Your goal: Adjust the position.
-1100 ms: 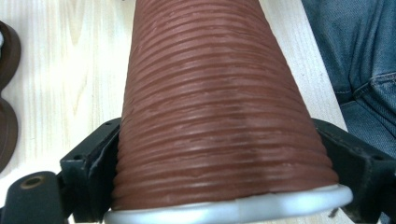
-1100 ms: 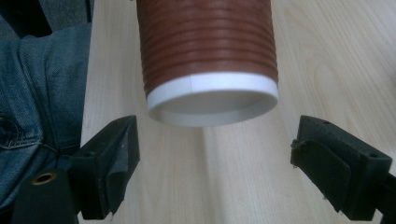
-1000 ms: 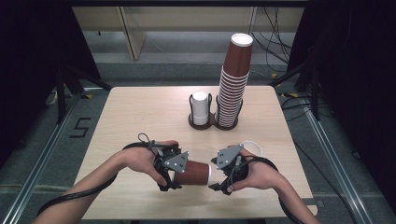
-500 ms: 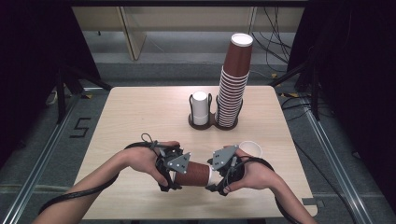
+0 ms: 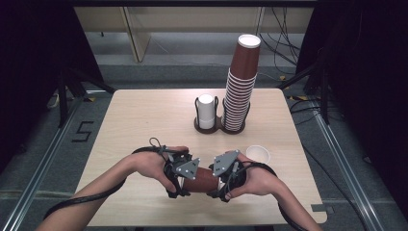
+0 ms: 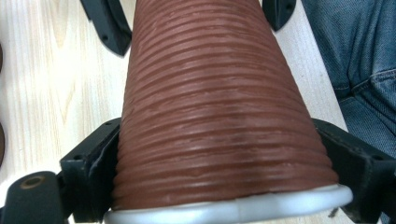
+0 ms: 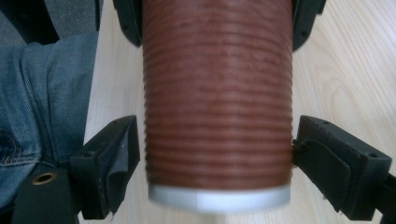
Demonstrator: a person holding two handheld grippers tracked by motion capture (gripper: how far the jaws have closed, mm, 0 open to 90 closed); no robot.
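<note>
High view: brown cup (image 5: 201, 180) lies on its side, held level between the left gripper (image 5: 179, 174) and the right gripper (image 5: 225, 176), just above the near part of the wooden table (image 5: 144, 120).

Left gripper view: cup (image 6: 219, 107) is ribbed paper, fine horizontal ridges all the way round, matte red-brown, tapered cone shape. Wide end with a rolled white rim sits nearest the camera, narrow end points away. Both black jaws press flat against the ribbed wall just behind the rim, so the left gripper (image 6: 219, 177) is clamped on the cup.

Right gripper view: same ribbed wall, a white band at the end nearest the camera. Left jaw touches the wall and right jaw meets it at the edge, so the right gripper (image 7: 215, 158) grips the cup (image 7: 217, 93) too. The other gripper's jaw tips show at the far end of the cup, one each side.

Beyond the grippers: small white cup (image 5: 258, 154) upright just past the right one; further out, a dark holder (image 5: 217, 126) with a white cup stack (image 5: 206, 110) and a tall leaning stack of brown ribbed cups (image 5: 240, 91).
</note>
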